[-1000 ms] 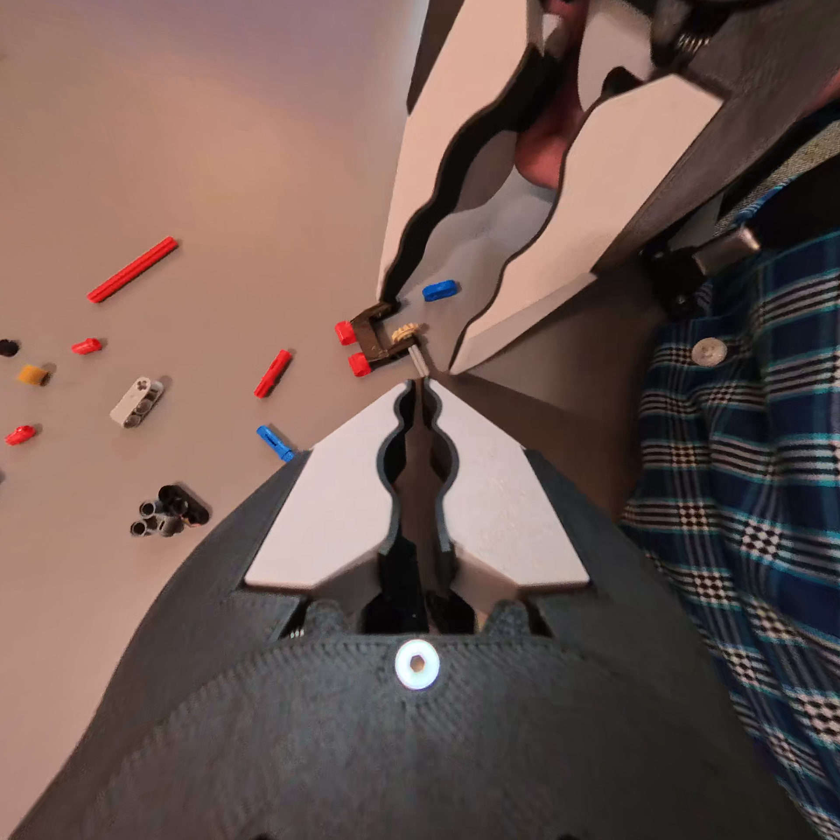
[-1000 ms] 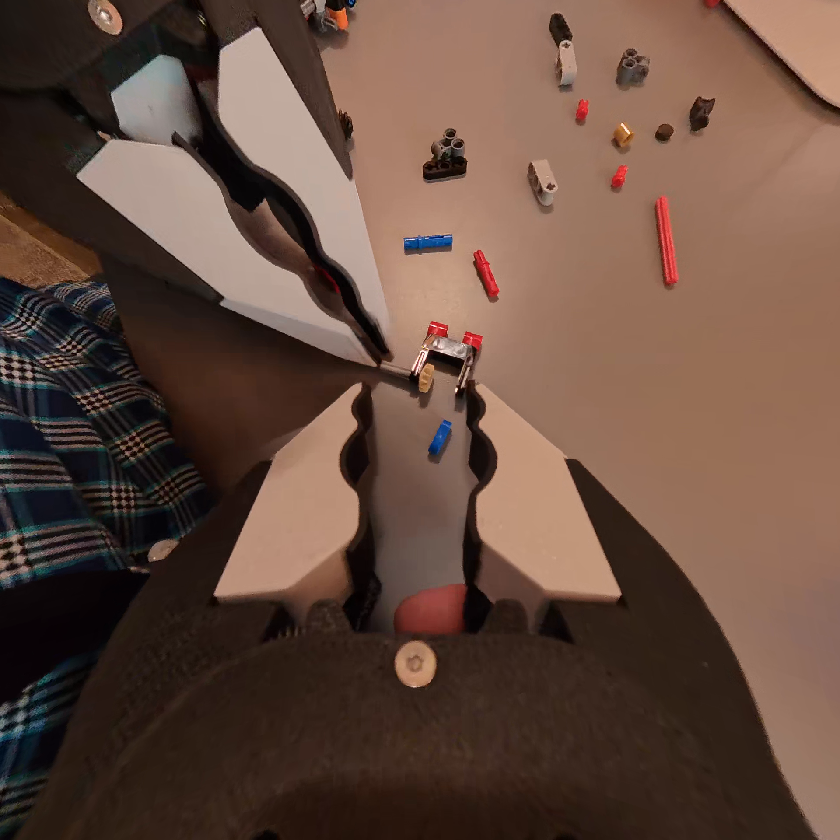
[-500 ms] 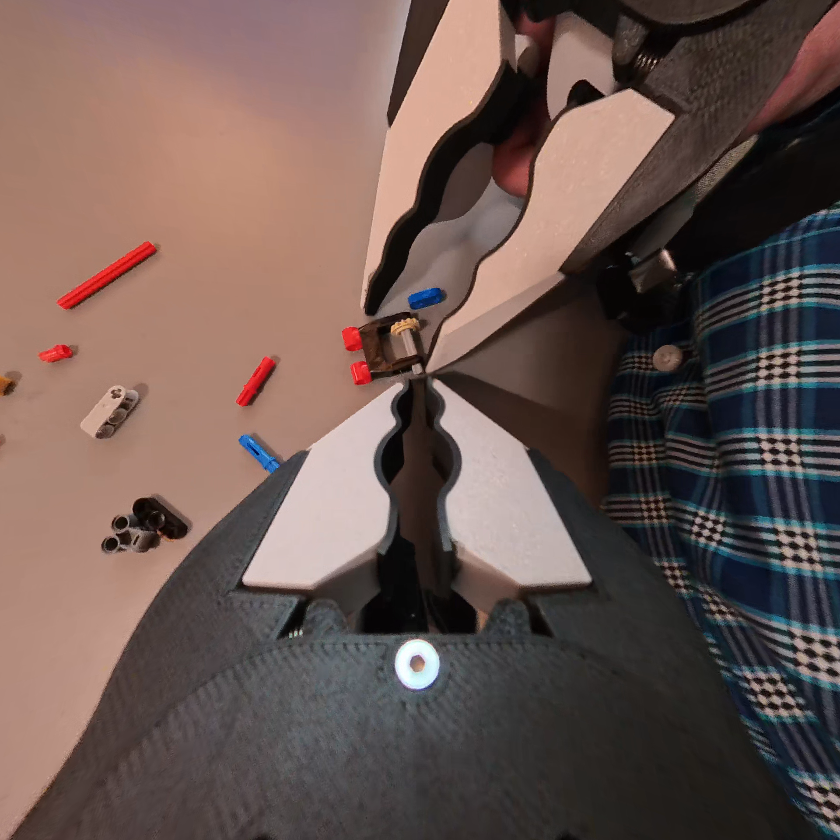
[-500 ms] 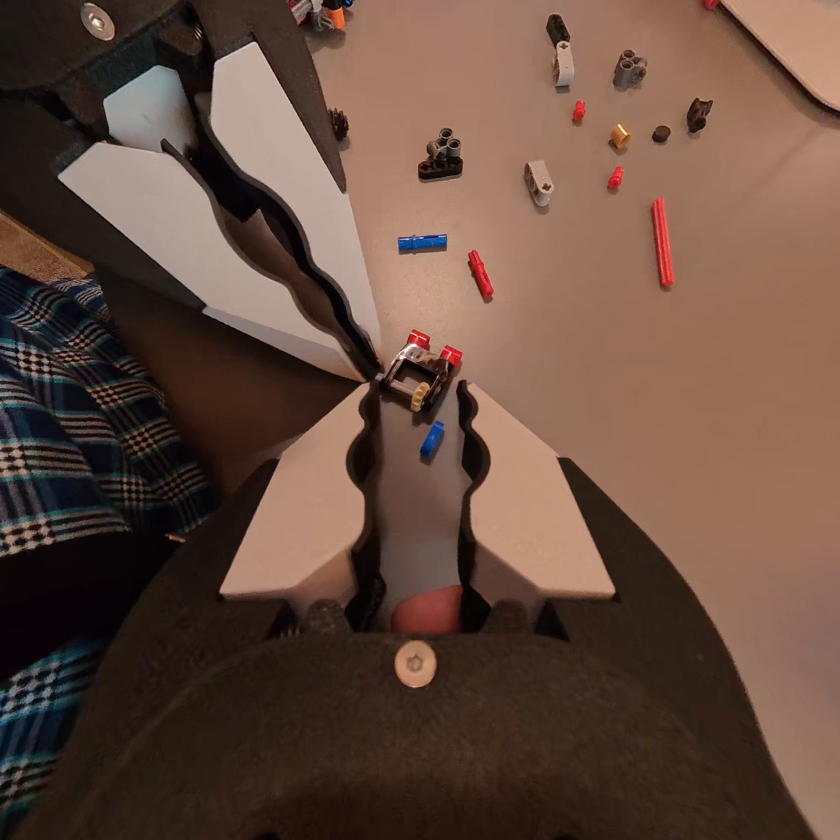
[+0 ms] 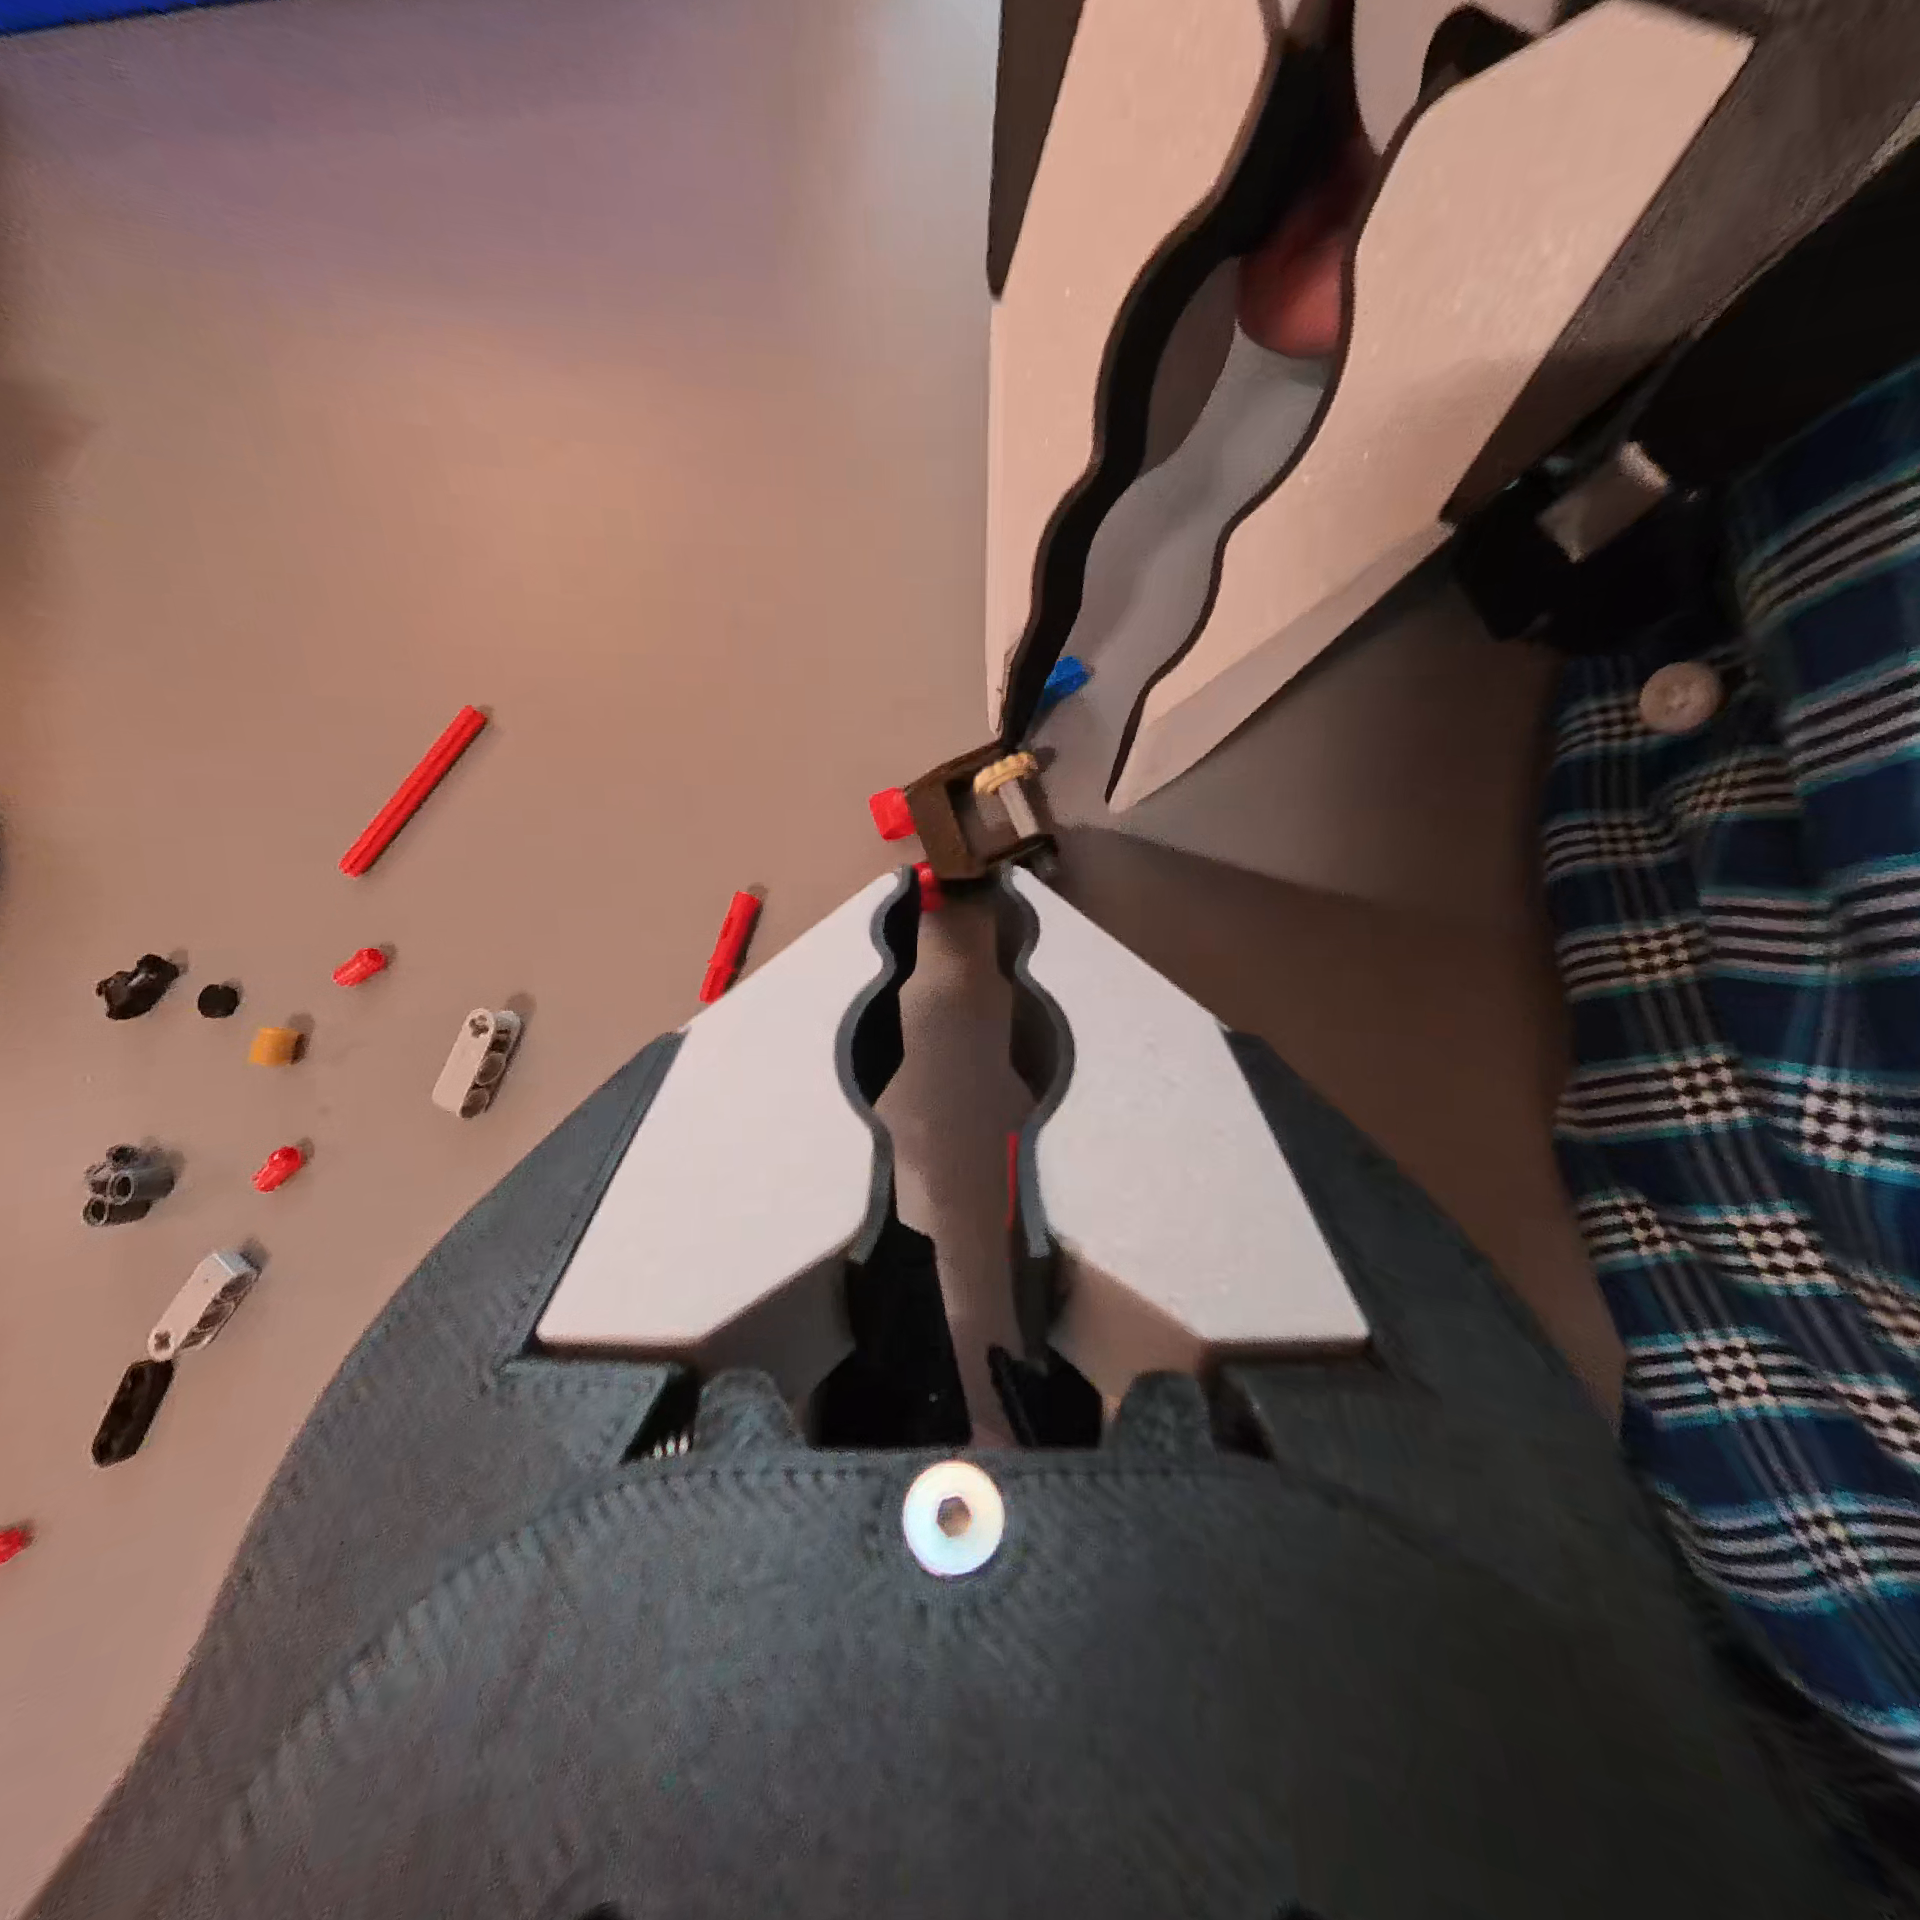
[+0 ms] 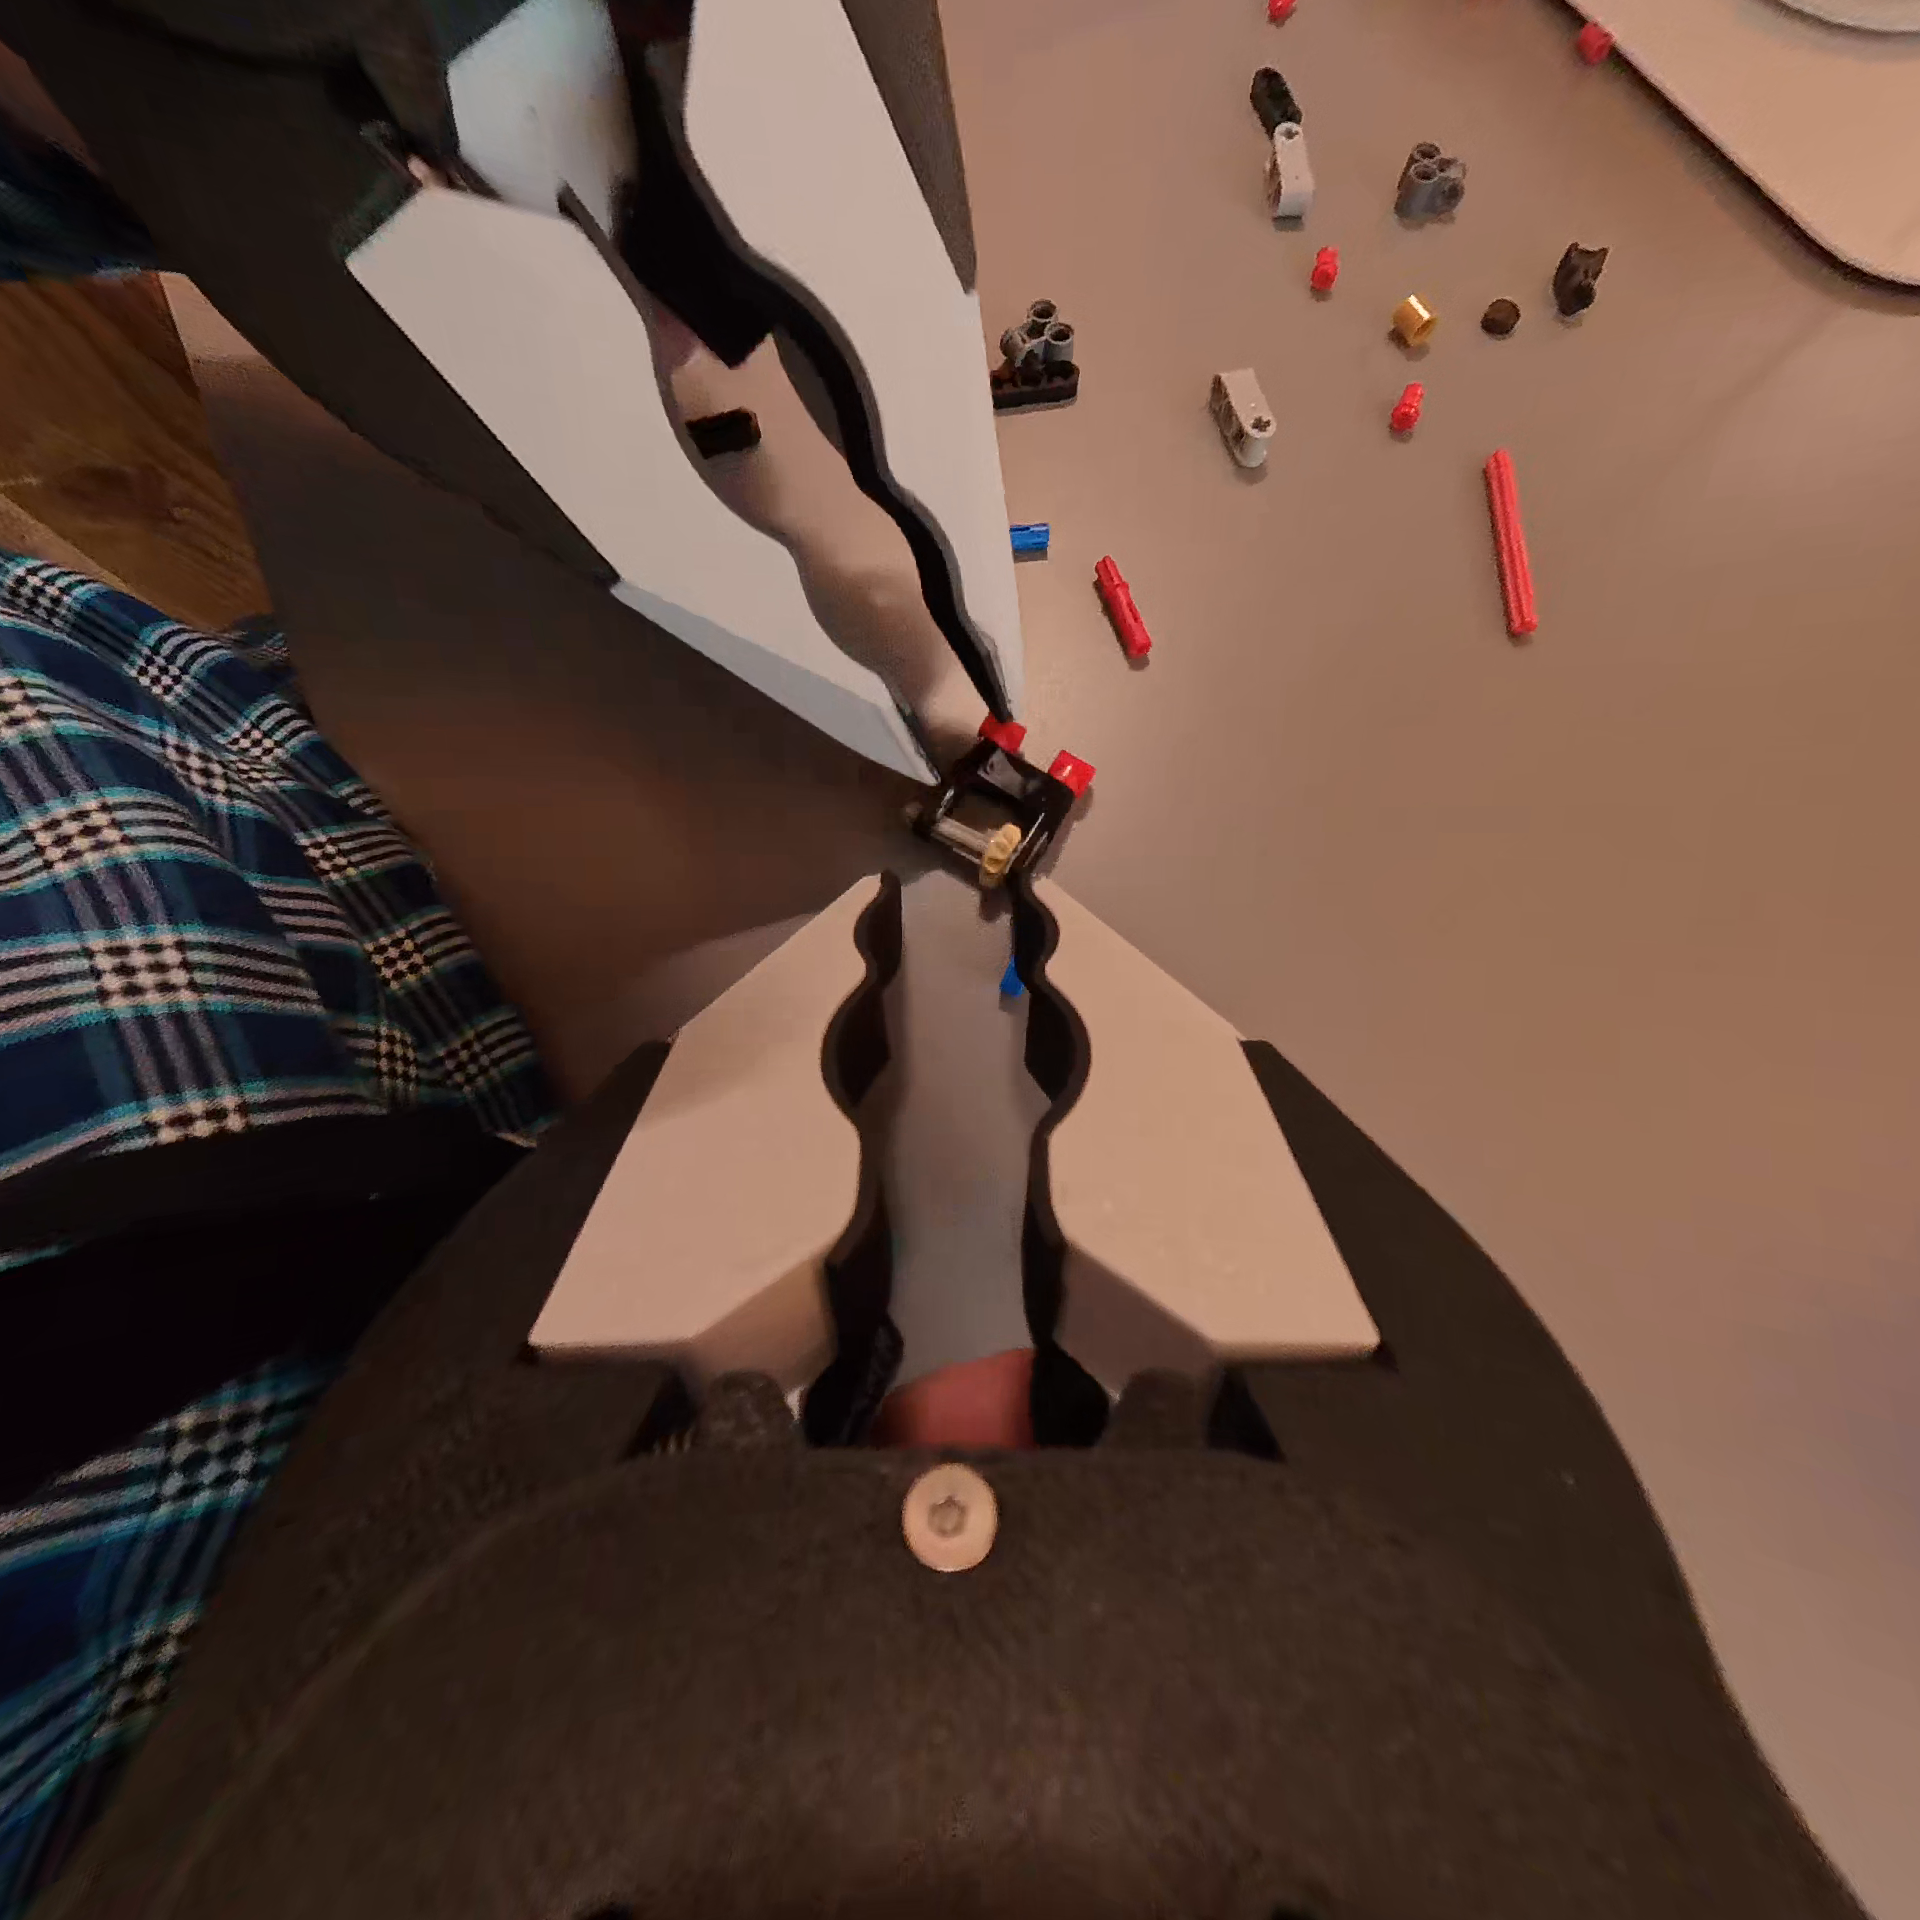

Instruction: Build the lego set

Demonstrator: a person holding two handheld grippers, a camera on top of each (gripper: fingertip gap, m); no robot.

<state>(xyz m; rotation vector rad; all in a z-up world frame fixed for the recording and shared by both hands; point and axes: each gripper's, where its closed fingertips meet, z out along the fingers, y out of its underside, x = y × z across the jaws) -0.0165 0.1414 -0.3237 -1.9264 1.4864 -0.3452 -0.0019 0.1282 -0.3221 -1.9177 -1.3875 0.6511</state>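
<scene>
A small assembly (image 5: 961, 821) of a black frame with two red pins, a grey axle and a tan gear hangs between the two grippers just above the tan table (image 5: 520, 468). My left gripper (image 5: 954, 881) is closed narrowly on the frame's near end, one red pin at its left fingertip. In the right wrist view the assembly (image 6: 997, 800) sits at the left gripper's (image 6: 966, 748) tips. My right gripper (image 6: 954, 883) is open, its right fingertip touching the tan gear. A short blue pin (image 6: 1010, 977) lies on the table between its fingers.
Loose parts lie scattered on the table: a long red axle (image 6: 1509, 540), a red pin (image 6: 1122, 608), grey connectors (image 6: 1242, 416), a black and grey cluster (image 6: 1034, 358), a yellow bush (image 6: 1413, 320). A person in a plaid shirt (image 6: 208, 831) is at the table's near edge. My two grippers' fingertips are within a few centimetres of each other.
My left fingers were pressed shut on the grey axle; now they have parted slightly and grip the frame's end. The assembly has turned, and the right gripper has closed in on the gear.
</scene>
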